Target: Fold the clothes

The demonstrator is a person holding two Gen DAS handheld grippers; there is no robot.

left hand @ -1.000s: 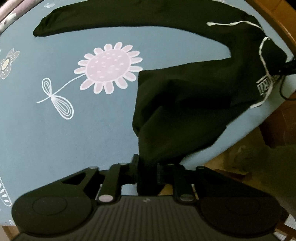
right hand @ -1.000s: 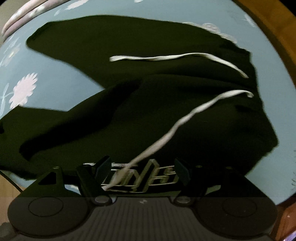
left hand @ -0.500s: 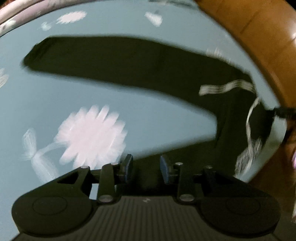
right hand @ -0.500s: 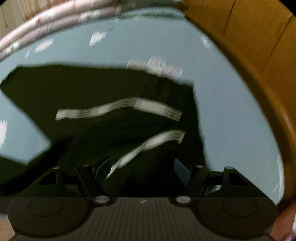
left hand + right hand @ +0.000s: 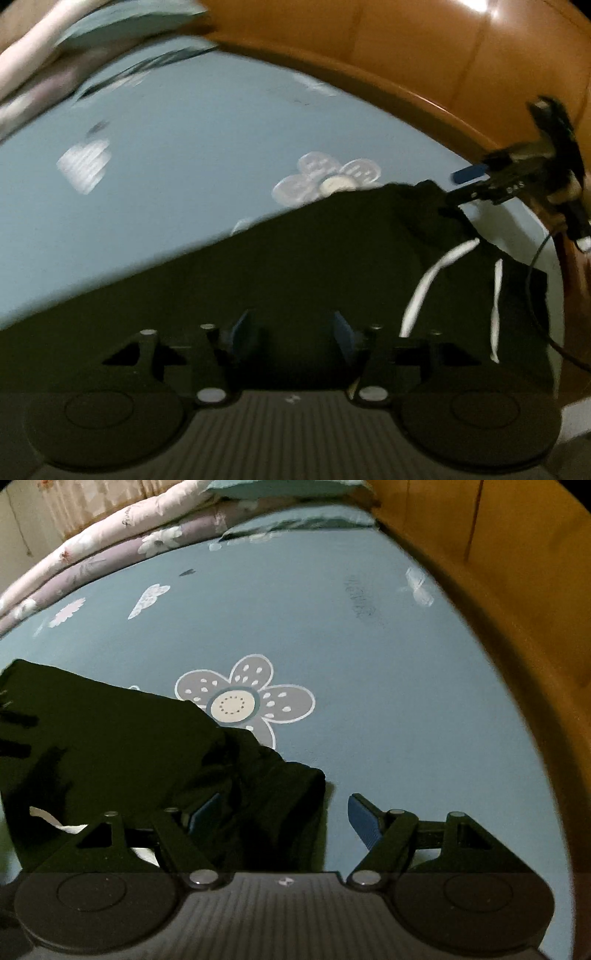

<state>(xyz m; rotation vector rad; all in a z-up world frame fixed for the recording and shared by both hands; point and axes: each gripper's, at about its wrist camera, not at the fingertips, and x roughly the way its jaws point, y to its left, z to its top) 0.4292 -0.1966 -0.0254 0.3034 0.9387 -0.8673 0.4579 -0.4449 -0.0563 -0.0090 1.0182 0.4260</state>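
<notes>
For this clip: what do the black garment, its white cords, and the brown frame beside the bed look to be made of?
Black garment: soft matte fabric, likely knit; it creases and absorbs light. White cords: flat woven drawstring, apparently, though blurred. Brown frame: glossy varnished wood or wood-look laminate; it shows bright highlights and plank seams.

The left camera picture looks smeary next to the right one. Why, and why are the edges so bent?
Left wrist view: motion blur streaks the blue sheet and the white cords; glare glints on the wooden board. Right wrist view: sharp, the flower print crisp. Both: the fisheye lens curves edges, and dim light hides folds in the black garment.
</notes>
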